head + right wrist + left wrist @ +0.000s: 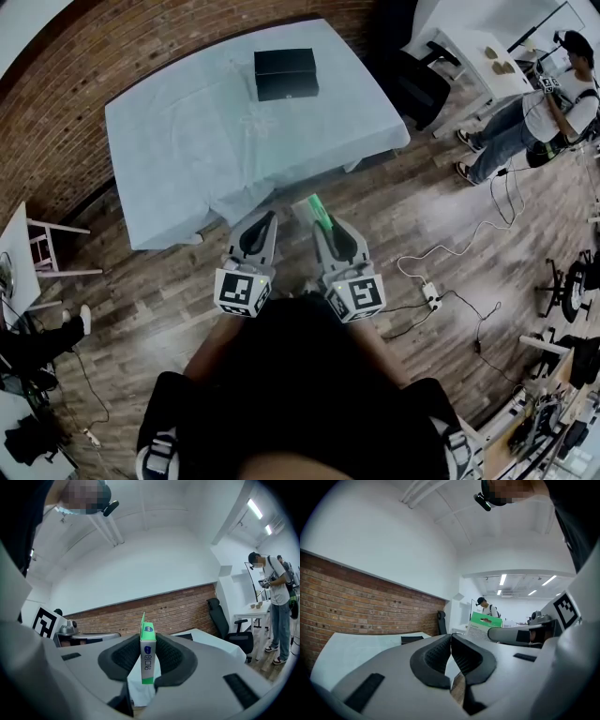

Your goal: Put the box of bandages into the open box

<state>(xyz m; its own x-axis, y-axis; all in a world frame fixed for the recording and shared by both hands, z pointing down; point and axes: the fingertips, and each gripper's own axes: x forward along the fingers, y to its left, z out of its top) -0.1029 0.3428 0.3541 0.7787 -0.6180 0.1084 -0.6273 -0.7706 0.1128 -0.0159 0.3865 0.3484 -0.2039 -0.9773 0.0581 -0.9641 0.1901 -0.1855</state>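
Green cardboard is what catches the eye from the head view: the box of bandages pokes forward out of the right gripper, low over the wooden floor just short of the near edge of the table with its pale cloth. The open box – black, lid up – sits toward the far side of that table, well apart from both tools, and the left gripper hangs just left of the right one. By my reading the pick-up is done and the carry is the step in hand; the next move calls for a long reach forward and slightly left over the cloth, then lowering the carton into the black opening before the jaws let go. From the left gripper view its jaws are pressed together with nothing between them, and the green carton shows off to the right, beyond them. From the right gripper view the carton stands on edge, upright, narrow face toward the camera – the ribbed pads are clamped on its two broad sides, its top and a raised flap rising above the jaws, the table edge beyond.
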